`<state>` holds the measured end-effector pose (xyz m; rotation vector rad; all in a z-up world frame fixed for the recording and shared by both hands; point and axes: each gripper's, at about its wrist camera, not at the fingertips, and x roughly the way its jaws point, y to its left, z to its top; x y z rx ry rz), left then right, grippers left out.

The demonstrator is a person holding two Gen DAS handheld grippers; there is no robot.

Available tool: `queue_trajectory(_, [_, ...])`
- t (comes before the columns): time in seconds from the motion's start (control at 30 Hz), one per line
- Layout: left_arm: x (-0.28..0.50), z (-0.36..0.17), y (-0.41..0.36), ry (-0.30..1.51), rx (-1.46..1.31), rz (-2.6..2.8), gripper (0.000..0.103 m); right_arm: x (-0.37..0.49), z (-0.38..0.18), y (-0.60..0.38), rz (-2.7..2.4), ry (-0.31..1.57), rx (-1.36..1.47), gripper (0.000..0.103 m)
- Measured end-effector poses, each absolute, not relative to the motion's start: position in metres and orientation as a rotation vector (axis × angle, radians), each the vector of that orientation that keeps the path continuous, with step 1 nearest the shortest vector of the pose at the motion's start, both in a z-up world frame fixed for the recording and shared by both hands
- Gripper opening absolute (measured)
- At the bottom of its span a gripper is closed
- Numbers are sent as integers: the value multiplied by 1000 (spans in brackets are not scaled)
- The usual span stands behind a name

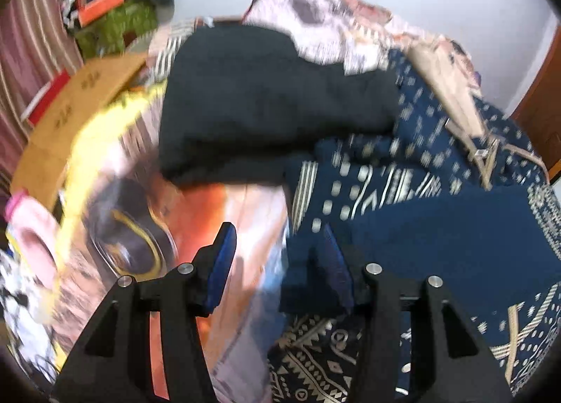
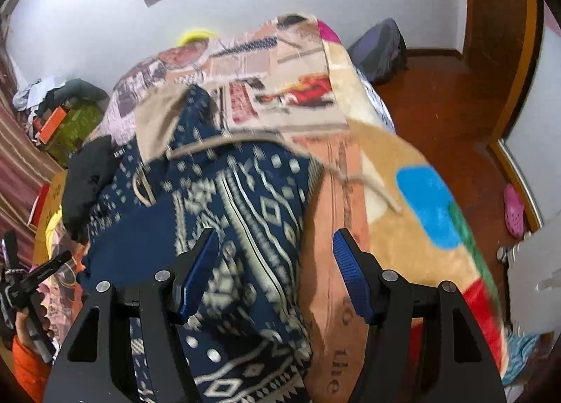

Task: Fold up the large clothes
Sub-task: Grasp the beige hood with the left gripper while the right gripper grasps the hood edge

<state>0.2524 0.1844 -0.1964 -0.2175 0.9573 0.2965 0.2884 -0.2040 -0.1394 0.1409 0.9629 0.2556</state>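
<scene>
A large navy garment with a cream geometric pattern [image 1: 420,220] lies spread on a bed; it also shows in the right wrist view [image 2: 217,213], with a beige strap and buckle across its far end. A folded black garment [image 1: 266,105] lies beyond it. My left gripper [image 1: 280,255] is open and empty, hovering over the navy garment's left edge. My right gripper [image 2: 277,277] is open and empty, over the garment's right edge. The left hand-held gripper [image 2: 24,280] shows at the left of the right wrist view.
The bed is covered by a colourful printed blanket [image 2: 403,171]. A cardboard box [image 1: 84,94] and a pile of clutter [image 1: 112,10] stand left of the bed. A dark bag [image 2: 378,49] and a pink shoe [image 2: 513,210] are on the wooden floor at right.
</scene>
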Motion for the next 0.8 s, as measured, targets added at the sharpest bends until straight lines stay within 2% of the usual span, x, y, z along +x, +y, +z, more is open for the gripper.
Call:
queue_trajectory(0.13, [269,-157,182,877,-182,241,57,302,-117,-191,279,903,112,64])
queue_trajectory(0.27, [295,-124,175,817,-163,177,59,319,-95,-172,326,834,80,64])
queue_trajectory(0.4, [337,-108,169,790,-174,118,63,344,-86,-151,380,803,64,64])
queue_trajectory(0.6, [413,-126,163,879,-179,77,64,398,-93,-112,459,827,30,64])
queue_trajectory(0.8, [483,-164,155,973,-182,39,64,464,-124,-75,454,915,11,64])
